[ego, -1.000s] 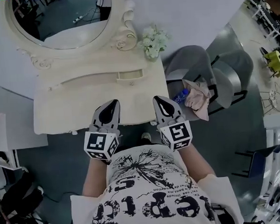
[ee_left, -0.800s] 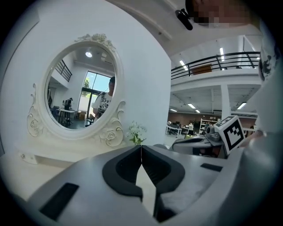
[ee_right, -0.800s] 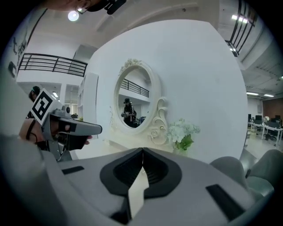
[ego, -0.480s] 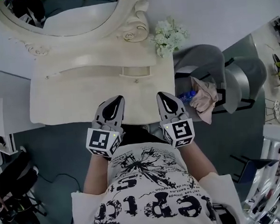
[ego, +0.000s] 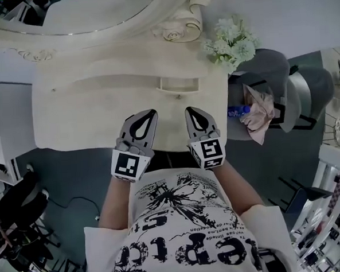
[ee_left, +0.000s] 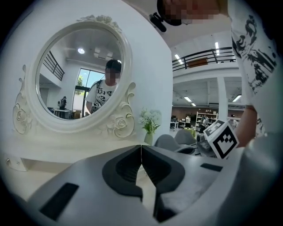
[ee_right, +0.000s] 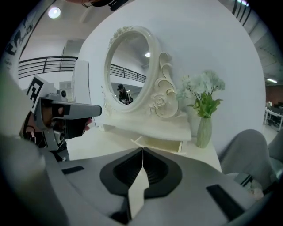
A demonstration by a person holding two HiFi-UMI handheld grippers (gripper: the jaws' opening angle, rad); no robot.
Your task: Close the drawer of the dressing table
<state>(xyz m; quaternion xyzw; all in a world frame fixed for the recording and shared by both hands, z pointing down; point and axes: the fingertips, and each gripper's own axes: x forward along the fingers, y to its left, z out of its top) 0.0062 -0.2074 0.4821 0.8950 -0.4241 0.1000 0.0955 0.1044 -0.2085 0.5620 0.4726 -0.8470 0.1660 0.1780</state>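
The cream dressing table (ego: 71, 121) has a small drawer (ego: 178, 84) in its raised back shelf, pulled out a little with its knob toward me. In the right gripper view the drawer (ee_right: 161, 143) stands open just beyond the jaw tips. My left gripper (ego: 147, 114) and right gripper (ego: 192, 111) hover side by side over the table's near edge, short of the drawer. Both are shut and hold nothing. The left gripper (ee_left: 141, 148) points at the tabletop under the mirror; the right gripper (ee_right: 142, 150) points at the drawer.
An oval mirror (ego: 93, 11) in a carved frame rises behind the shelf. A vase of pale flowers (ego: 231, 42) stands at the table's right back corner. A grey chair (ego: 276, 91) to the right carries a blue bottle (ego: 237, 110) and a pinkish cloth (ego: 260, 115).
Both grippers have moved forward and down, from in front of the table's near edge to over it, closer to the drawer. Their jaws stayed shut.
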